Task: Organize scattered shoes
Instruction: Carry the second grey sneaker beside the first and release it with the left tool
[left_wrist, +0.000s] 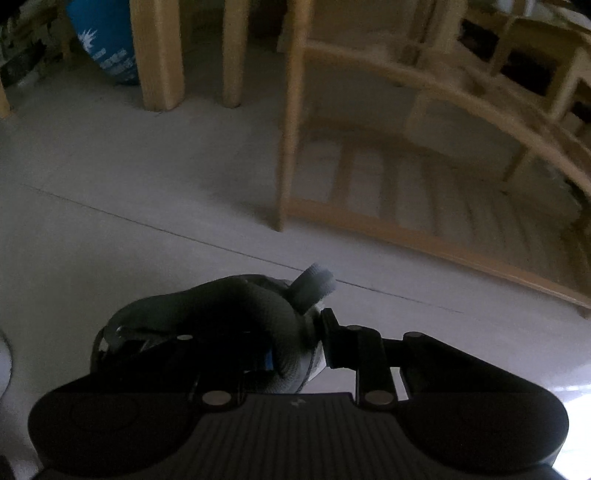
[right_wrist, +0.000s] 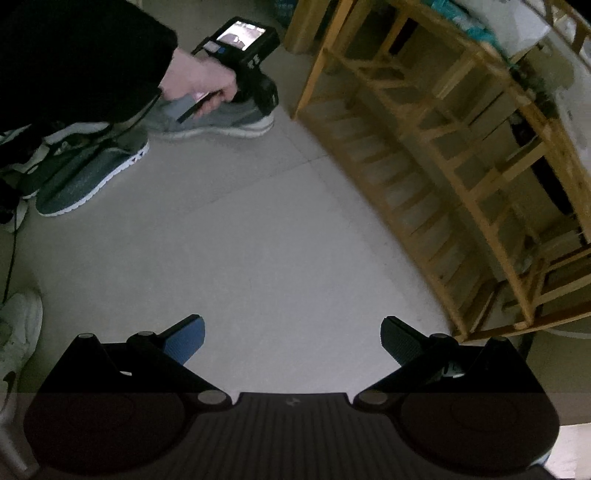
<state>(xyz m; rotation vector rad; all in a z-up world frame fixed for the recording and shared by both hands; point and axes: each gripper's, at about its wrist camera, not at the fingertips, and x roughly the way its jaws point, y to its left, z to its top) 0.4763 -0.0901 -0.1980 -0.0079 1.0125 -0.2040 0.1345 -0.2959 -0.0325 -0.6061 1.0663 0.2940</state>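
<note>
Left tongs (left_wrist: 295, 332) clamped on the heel collar of a grey knit sneaker (left_wrist: 221, 314), pull tab poking up just past the fingers. Seen from the right wrist view, same grey sneaker (right_wrist: 221, 114) under the left hand (right_wrist: 199, 79), sole on or barely above the floor (right_wrist: 258, 221), toe toward the wooden shoe rack (right_wrist: 443, 155); cannot tell whether sole touches. Probably light, with a soft, floppy upper and a stiffer rubber sole: collar grip likely to let the toe droop and swing, so firmer purchase judged to lie deep on the padded heel rim rather than on the thin tab. Knit fabric not slippery, not fragile. Right tongs (right_wrist: 291, 339) spread wide apart, holding nothing, hovering over bare floor just beside the rack's near corner and well apart from any shoe. Second dark grey sneaker (right_wrist: 92, 173) on the floor near the first, closer to the left side of the view; white sneaker (right_wrist: 18, 332) at the far left edge, nearest the right tongs yet still off to one side. Rack's slatted lower shelf (left_wrist: 424, 206) apparently free, ahead and to the right of the held shoe. Blue object (left_wrist: 103, 44) in the background, blurred.
</note>
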